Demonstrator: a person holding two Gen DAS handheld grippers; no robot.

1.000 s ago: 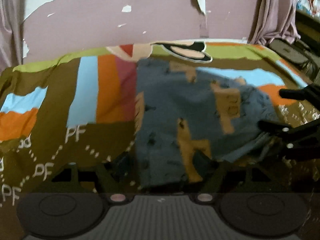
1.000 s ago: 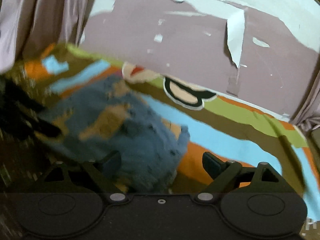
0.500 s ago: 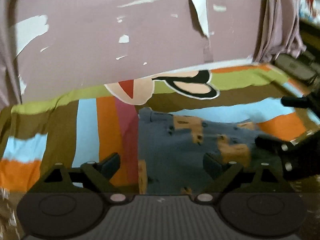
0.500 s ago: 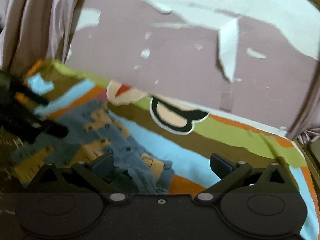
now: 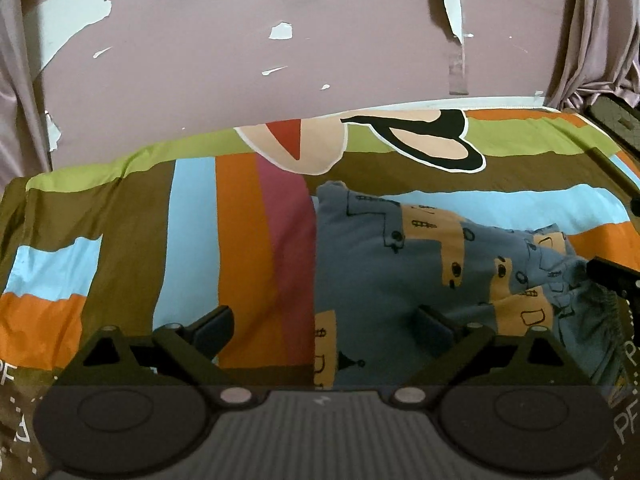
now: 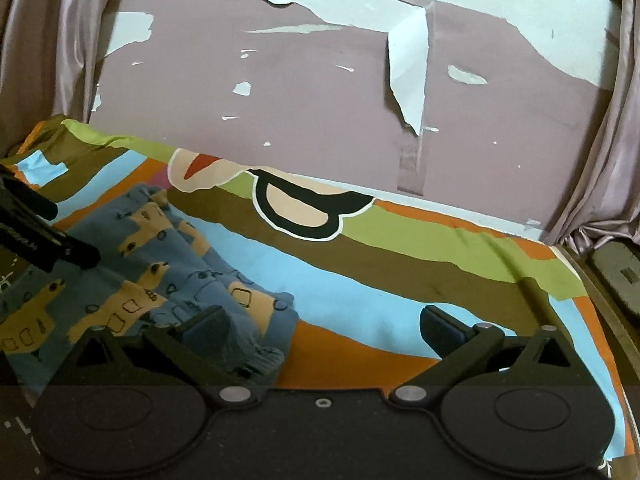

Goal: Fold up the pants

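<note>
Lying folded on the bedspread (image 5: 256, 240), near the wall (image 5: 240, 60): pants (image 5: 400, 272), blue-grey, printed with tan blocks and small black line drawings. Left edge straight, running along the bedspread's maroon stripe; top corner just short of the cartoon face printed at the wall end. Bunched and wrinkled on the right, with a gathered, ribbed band there. From the right wrist view, same pants (image 6: 168, 280) in a heap of soft folds across the bedspread's blue and orange bands, ribbed edge nearest the camera.

Left gripper (image 5: 324, 324) wide, jaws just opened further, nothing pinched; left finger over bare bedspread, right finger over the pants. Right gripper (image 6: 324, 324) wide too, jaws lately opened, nothing gripped; left finger over the ribbed edge, right finger over the bedspread's blue band.
</note>
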